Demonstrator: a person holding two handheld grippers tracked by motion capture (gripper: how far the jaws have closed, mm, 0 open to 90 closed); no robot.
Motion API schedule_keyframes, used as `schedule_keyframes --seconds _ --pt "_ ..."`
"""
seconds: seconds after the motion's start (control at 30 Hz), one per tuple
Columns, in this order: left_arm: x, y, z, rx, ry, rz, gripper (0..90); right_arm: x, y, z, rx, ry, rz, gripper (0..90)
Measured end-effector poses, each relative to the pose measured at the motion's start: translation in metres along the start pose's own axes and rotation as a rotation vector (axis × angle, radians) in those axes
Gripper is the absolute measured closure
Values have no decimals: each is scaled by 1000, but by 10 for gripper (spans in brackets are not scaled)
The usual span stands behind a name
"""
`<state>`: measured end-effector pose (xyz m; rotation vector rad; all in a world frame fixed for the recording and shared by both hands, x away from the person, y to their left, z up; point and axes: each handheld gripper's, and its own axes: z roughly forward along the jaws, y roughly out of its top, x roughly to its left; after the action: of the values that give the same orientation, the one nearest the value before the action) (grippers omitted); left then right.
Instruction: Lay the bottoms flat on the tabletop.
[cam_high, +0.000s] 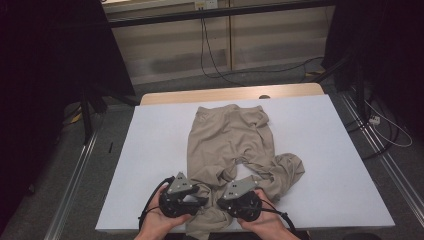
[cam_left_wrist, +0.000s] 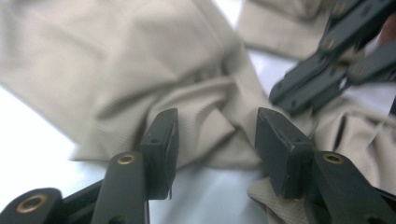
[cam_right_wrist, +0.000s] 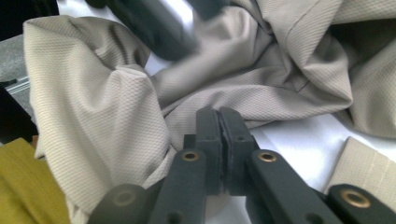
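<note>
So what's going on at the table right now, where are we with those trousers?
A person works on beige trousers spread on the white table, a gripper in each hand at the leg ends by the near edge. The left gripper is open, with a fold of the fabric lying between its jaws. The right gripper has its jaws closed together; it looks pinched on a thin edge of cloth, but that is hard to confirm. One leg lies bunched up to the right.
</note>
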<state>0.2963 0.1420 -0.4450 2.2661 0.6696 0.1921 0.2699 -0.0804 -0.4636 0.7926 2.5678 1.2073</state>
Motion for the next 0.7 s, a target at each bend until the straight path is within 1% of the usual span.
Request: schedule_keyframes --seconds 0.03,0.07,0.1,0.13,0.17,0.23,0.27,0.3,0.37,0.43,0.47,0.5,0.57,0.63,0.7 --pt "-3 0 2 20 -16 -9 523 0 0 -1 5 8 1 887" --pt "-6 -1 2 37 -45 -17 639 -1 -1 -2 6 16 3 889" --pt "-11 -1 3 53 -46 -12 796 -1 -2 -4 9 24 3 890" --pt "-16 -1 4 77 -56 -3 900 -1 -3 -6 12 32 2 891" --pt "-21 -2 3 84 -58 11 900 -1 -4 -7 15 41 2 891" --pt "-29 -2 1 103 -82 3 900 0 -7 -11 17 51 5 892" --pt "-33 -3 0 107 -95 4 900 1 -8 -13 21 52 3 892" --pt "-36 -4 -1 114 -102 16 900 2 -10 -15 24 50 2 892" --pt "-44 -7 -4 114 -132 1 900 5 -13 -20 26 53 2 892" --pt "-50 -11 -7 116 -162 8 900 8 -16 -25 34 66 5 892" --pt "-53 -13 -10 109 -165 8 900 10 -18 -27 36 70 1 892" --pt "-53 -13 -13 104 -168 12 900 13 -20 -30 36 73 -2 892" --pt "-50 -13 -19 57 -169 -10 892 18 -23 -35 44 79 -3 892" --pt "-42 -10 -25 6 -154 -25 813 23 -27 -40 50 91 -3 891" --pt "-33 -9 -28 -28 -117 -57 722 27 -29 -45 54 110 -10 890"
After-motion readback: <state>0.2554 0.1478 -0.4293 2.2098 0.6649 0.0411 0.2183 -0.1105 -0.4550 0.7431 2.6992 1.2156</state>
